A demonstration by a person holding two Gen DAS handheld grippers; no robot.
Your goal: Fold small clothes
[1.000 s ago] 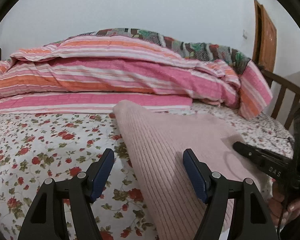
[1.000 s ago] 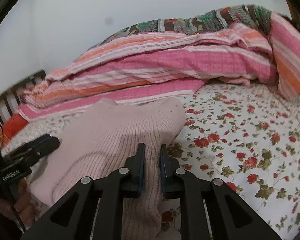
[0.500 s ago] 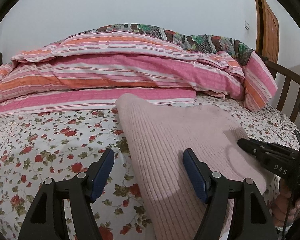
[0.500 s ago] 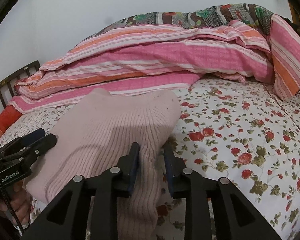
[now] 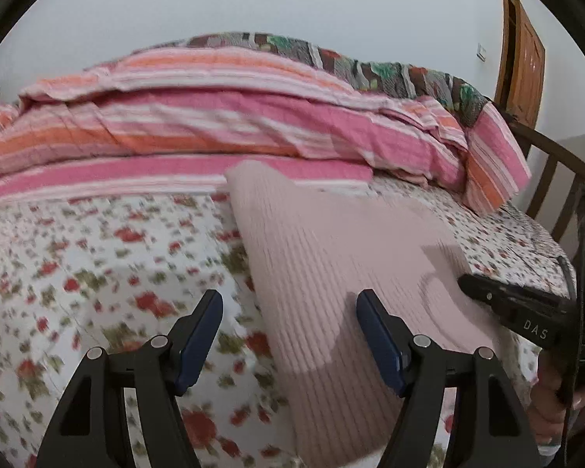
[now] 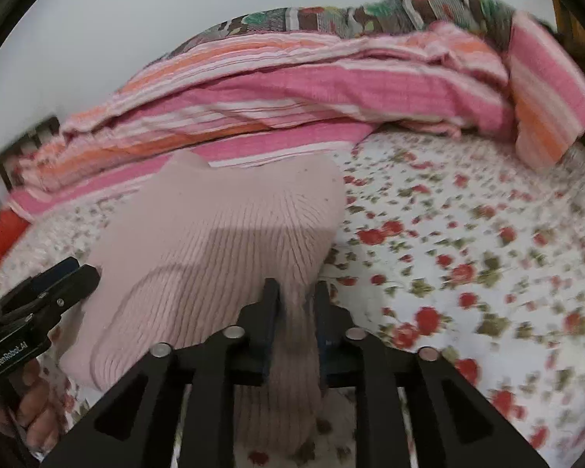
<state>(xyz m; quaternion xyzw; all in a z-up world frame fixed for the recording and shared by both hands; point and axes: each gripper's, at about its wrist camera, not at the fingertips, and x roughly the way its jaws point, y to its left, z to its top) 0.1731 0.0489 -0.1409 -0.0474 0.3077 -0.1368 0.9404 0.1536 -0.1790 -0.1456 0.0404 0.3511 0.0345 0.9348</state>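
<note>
A pale pink ribbed knit garment (image 5: 331,265) lies folded on the floral bedsheet (image 5: 78,265); it also shows in the right wrist view (image 6: 214,241). My left gripper (image 5: 288,312) is open and empty, its fingers straddling the garment's left edge just above it. My right gripper (image 6: 294,296) has its jaws slightly parted around a bunched fold of the garment's near right edge. The right gripper's tip (image 5: 487,292) shows at the garment's right side in the left wrist view. The left gripper (image 6: 62,277) shows at the garment's left side in the right wrist view.
A heap of pink and orange striped quilts (image 5: 214,117) lies along the far side of the bed, with a patterned blanket (image 5: 370,66) behind. A wooden bed rail (image 5: 557,179) stands at right and a wooden door (image 5: 522,54) beyond.
My right gripper's jaws have parted slightly around the garment fold they pinched. Both grippers have drawn back a little toward the near edge. The left gripper stays open.
</note>
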